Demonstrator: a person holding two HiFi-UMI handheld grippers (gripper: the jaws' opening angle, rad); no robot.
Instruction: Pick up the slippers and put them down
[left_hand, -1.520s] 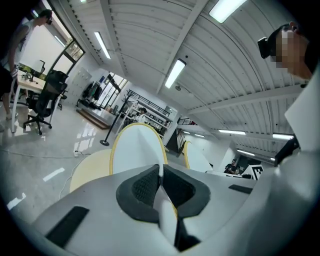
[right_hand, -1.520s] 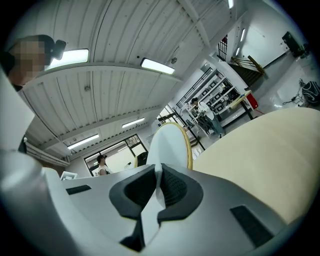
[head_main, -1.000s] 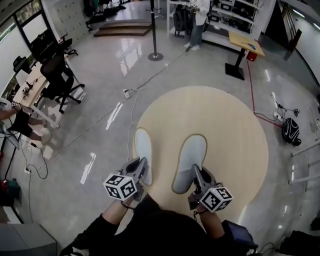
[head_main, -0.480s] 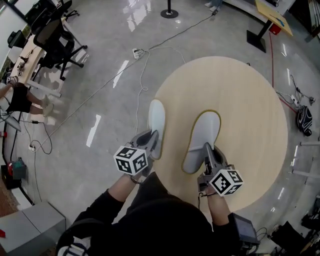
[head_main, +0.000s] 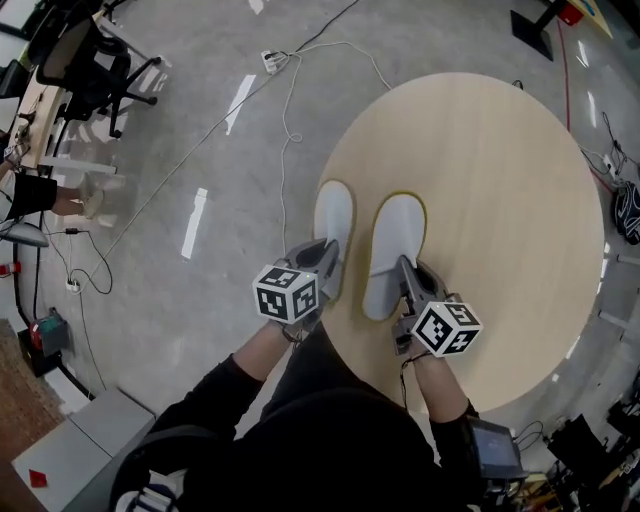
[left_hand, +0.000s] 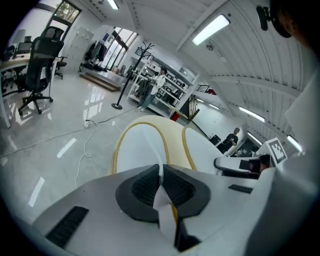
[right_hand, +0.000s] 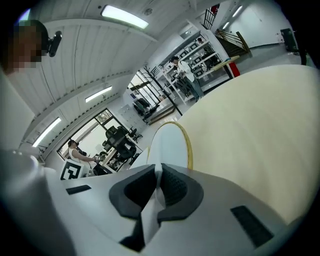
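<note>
Two slippers in play, and what a matched pair they were: flat, white, long-oval, each edged with a thin yellow rim. The left white slipper (head_main: 333, 222) lay lengthways with its toe pointing away from the person. The right white slipper (head_main: 394, 250) ran just beside it, a narrow gap between them, the two roughly parallel. Both were over the near-left part of the one round pale wooden table (head_main: 500, 170), the left one close to the table's edge. Whether the soles rested on the wood or hung just above it, the steep head view did not settle.

Now the tools, two of them, one per slipper. The left gripper (head_main: 324, 262) had its jaws clamped on the heel end of the left slipper. Its own view showed the black ribbed pads pinching the thin white edge between them. The right gripper (head_main: 404, 276) had the very same bite on the heel of the right slipper, pads pressed together on the white material. Each gripper carried one cube with black-and-white square markers.

Beyond the table, a white cable (head_main: 288, 120) looped across the glossy grey floor (head_main: 200, 300).
</note>
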